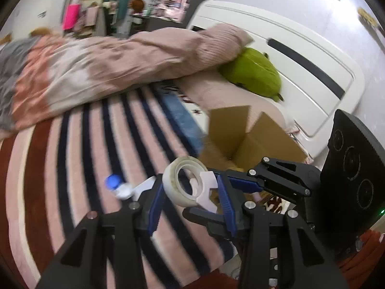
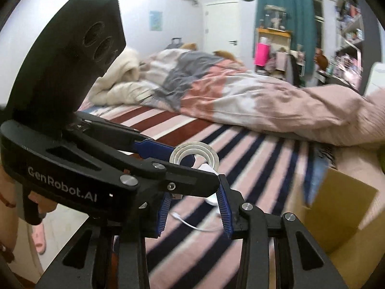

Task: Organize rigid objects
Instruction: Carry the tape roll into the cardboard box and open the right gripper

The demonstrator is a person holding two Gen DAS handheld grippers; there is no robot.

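Observation:
A roll of clear tape point(image 1: 182, 183) is held up above the striped bedspread. My left gripper point(image 1: 190, 200) has its blue-padded fingers on either side of it, and in the right wrist view the left gripper point(image 2: 190, 161) is shut on the tape roll point(image 2: 194, 157). My right gripper point(image 2: 196, 209) is open and empty, just below and behind the left one; it also shows in the left wrist view point(image 1: 240, 180). An open cardboard box point(image 1: 250, 139) stands on the bed just beyond the tape, and at the right edge of the right wrist view point(image 2: 336, 219).
A small white bottle with a blue cap point(image 1: 115, 185) lies on the bedspread. A white cable point(image 2: 192, 224) lies under my right gripper. A rumpled duvet point(image 1: 96, 67), a green cushion point(image 1: 255, 72) and the white headboard point(image 1: 300, 67) lie beyond.

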